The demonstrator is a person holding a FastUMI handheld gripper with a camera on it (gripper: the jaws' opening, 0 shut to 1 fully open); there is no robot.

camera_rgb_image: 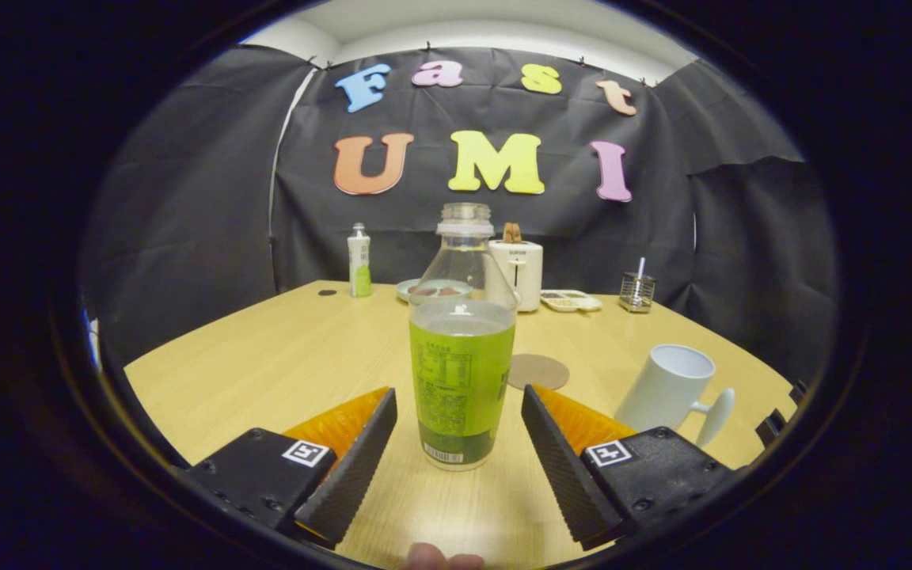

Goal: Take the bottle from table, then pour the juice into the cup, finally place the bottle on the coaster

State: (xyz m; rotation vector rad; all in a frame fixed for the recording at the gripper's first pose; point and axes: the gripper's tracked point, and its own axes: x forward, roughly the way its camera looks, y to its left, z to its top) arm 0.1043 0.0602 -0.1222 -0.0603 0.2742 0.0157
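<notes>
A clear uncapped bottle (pixel 462 348) with a green label stands upright on the wooden table (pixel 266 364), holding juice up to its shoulder. It sits between the tips of my gripper (pixel 460 412), whose fingers are spread wide with a gap on each side of the bottle. A white cup (pixel 671 389) with its handle to the right stands just beyond my right finger. A round brown coaster (pixel 537 371) lies flat on the table behind the bottle, to its right.
At the far table edge stand a small white and green bottle (pixel 359 271), a plate (pixel 432 290), a white toaster (pixel 521 271), a small tray (pixel 571 300) and a metal holder (pixel 636 292). A fingertip (pixel 434 557) shows below the fingers.
</notes>
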